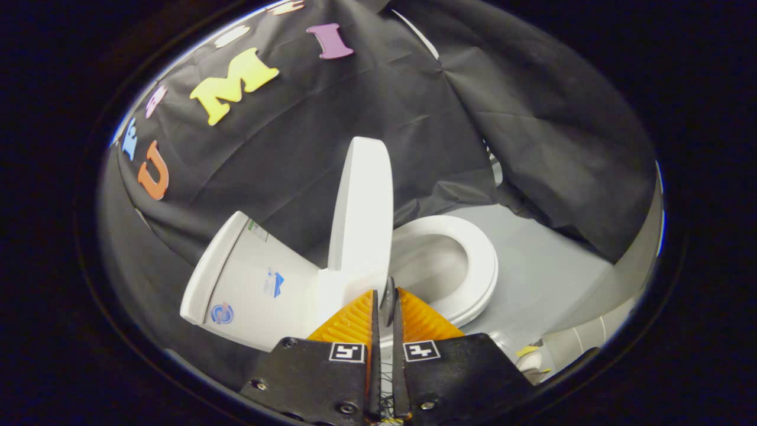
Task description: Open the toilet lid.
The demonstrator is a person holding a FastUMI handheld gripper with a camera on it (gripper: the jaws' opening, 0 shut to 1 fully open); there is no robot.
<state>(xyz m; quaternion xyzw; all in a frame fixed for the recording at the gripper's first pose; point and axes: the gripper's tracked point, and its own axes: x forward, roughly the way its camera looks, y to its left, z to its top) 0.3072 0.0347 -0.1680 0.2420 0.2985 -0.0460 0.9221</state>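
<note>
The toilet lid (362,213) looks like smooth plastic with a soft sheen, standing raised on edge. The toilet seat (480,269), at about two o'clock from the hand-held gripper (385,303), has the same smooth, faintly glossy finish, as does the tank (248,278), which looks like glazed ceramic and carries small stickers. The fingers (352,322) show ribbed, matt pads, nearly closed on the lid's lower edge. The wall cloth (366,106) is matt and creased. The floor (544,260) is smooth and dull.
</note>
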